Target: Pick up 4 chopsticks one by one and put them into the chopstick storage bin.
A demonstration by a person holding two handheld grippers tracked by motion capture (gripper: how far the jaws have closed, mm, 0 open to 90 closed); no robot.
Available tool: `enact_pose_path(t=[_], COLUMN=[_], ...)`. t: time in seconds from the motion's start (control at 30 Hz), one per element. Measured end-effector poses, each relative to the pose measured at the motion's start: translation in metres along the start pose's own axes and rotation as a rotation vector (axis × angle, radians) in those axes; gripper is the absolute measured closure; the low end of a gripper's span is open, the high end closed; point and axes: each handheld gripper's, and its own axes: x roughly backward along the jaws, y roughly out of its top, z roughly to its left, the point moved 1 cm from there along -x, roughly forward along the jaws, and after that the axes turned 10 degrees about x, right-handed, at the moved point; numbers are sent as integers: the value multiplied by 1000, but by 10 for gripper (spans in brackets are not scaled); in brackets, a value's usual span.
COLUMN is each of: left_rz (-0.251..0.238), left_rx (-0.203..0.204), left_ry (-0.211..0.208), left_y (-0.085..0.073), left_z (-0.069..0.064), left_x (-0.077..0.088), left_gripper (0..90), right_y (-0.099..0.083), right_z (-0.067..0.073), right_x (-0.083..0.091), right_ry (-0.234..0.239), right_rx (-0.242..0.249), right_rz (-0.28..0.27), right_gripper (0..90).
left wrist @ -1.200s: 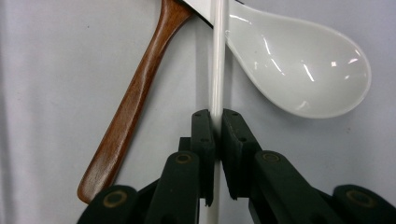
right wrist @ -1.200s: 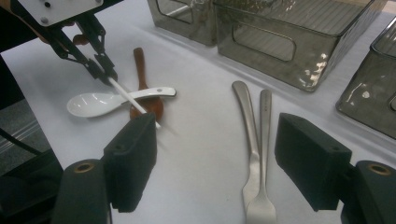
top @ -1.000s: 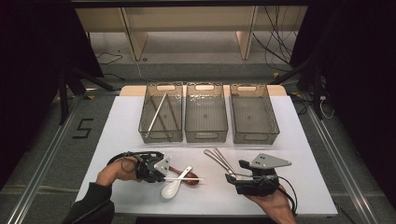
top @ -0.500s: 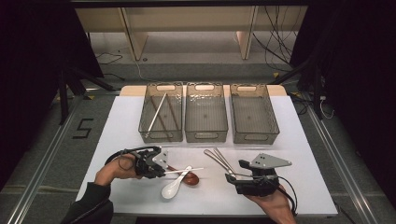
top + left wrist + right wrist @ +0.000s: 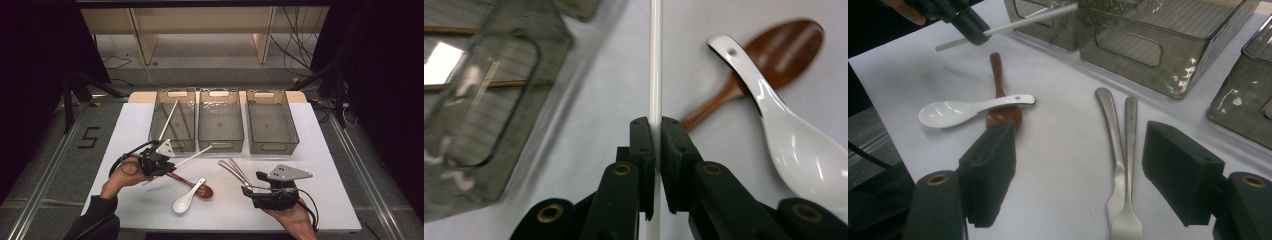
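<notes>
High view places the left tool point(image 5: 170, 162) near the bench's point(image 5: 330, 165) front-left area, clenched on a white chopstick point(image 5: 192, 156) whose free end points toward the middle bin point(image 5: 220, 140). The left bin point(image 5: 172, 142), at the bench's rear edge, already holds chopsticks, so the step in hand is judged to be carrying this one there. To do it well, the grip should stay firm, the stick should be lifted clear of the bin's near wall, then turned to lie along the bin's length before the jaws let go, so that it does not end up propped on the rim.

Left gripper view shows what the overhead camera cannot: the chopstick point(image 5: 655, 60) pinched squarely between the two pads, running straight out along them, with the white ceramic spoon point(image 5: 784, 135) lying across the brown wooden spoon point(image 5: 774, 55) beside it.

Right gripper view shows the right tool point(image 5: 1080, 175) released, its jaws wide apart and hovering over two metal forks point(image 5: 1120, 150) near the bench's front edge, touching neither. It also shows the stick point(image 5: 1023, 22) raised off the bench, its tip at the middle bin's point(image 5: 1148, 45) corner.
</notes>
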Motion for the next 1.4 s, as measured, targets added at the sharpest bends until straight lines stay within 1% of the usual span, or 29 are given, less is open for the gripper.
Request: enact_pose_path(t=[0.1, 0.13, 0.17, 0.2, 0.23, 0.27, 0.3, 0.33, 0.37, 0.4, 0.43, 0.47, 0.5, 0.53, 0.57, 0.6, 0.63, 0.67, 0.7, 0.77, 0.87, 0.93, 1.0, 1.07, 1.17, 1.2, 1.3, 1.4], left_rz=[-35, -54, -54, -64, -80, -97, -109, -109, -121, -122, -122, -133, -147, -158, -158, -168, -185, -185, -190, -195, -205, -220, -223, -224, -227, -234, -249, -264], left_rx=[79, 118, 118, 142, 171, 213, 234, 234, 256, 286, 286, 302, 328, 336, 336, 347, 374, 374, 388, 400, 430, 447, 451, 448, 448, 442, 441, 436], left_ry=[13, 16, 16, 21, 30, 35, 35, 35, 38, 41, 41, 41, 30, 31, 31, 36, 45, 45, 49, 56, 64, 81, 82, 100, 109, 120, 138, 154], left_y=[2, 3, 3, 4, 5, 6, 7, 7, 7, 10, 10, 11, 14, 15, 15, 17, 20, 20, 21, 24, 29, 34, 37, 44, 49, 51, 60, 68], left_z=[6, 9, 9, 11, 12, 17, 19, 19, 21, 25, 25, 27, 30, 32, 32, 35, 43, 43, 46, 52, 61, 69, 71, 76, 79, 81, 85, 91], left_x=[5, 8, 8, 10, 11, 14, 16, 16, 18, 21, 21, 22, 26, 27, 27, 28, 28, 28, 28, 29, 31, 34, 35, 39, 42, 43, 47, 47], left_gripper=[843, 843, 843, 843, 843, 843, 843, 843, 843, 843, 843, 843, 843, 843, 843, 843, 843, 843, 843, 843, 843, 843, 843, 843, 843, 843, 843, 842], right_y=[0, 0, 0, 0, 0, 0, 0, 0, 0, 0, 0, 0, 0, 0, 0, 0, 0, 0, 0, 0, 0, 0, 0, 0, 0, 0, 0, 0], right_z=[0, 0, 0, 1, 1, 1, 1, 1, 1, 1, 1, 1, 1, 1, 0, 0, 0, 0, 0, 0, 0, 0, 0, 0, 0, 0, 0, 0], right_x=[0, 0, -1, -1, -1, -1, -1, -1, -1, -1, -1, -1, -1, -1, -1, -1, -1, 0, 0, 0, -1, -1, -1, -1, -1, -1, -1, -2], right_ry=[0, 0, 1, 0, 0, 0, -2, -2, -2, -2, -2, -3, -4, -4, -4, -4, -4, -4, -3, -3, -4, -2, -1, -1, -2, -2, -1, 1], right_rx=[-1, -2, -3, -3, -3, -3, -2, -2, -3, -4, -5, -4, -4, -4, -4, -4, -3, -4, -5, -6, -7, -6, -6, -6, -7, -8, -7, -7], right_rz=[2, 0, 0, 0, -1, -2, -3, -4, -5, -5, -5, -6, -7, -9, -7, -7, -6, -7, -9, -10, -8, -8, -8, -8, -10, -10, -8, -7], right_gripper=[305, 305, 305, 305, 305, 305, 305, 305, 305, 305, 305, 305, 305, 305, 305, 305, 304, 304, 304, 303, 301, 300, 300, 300, 300, 300, 300, 300])
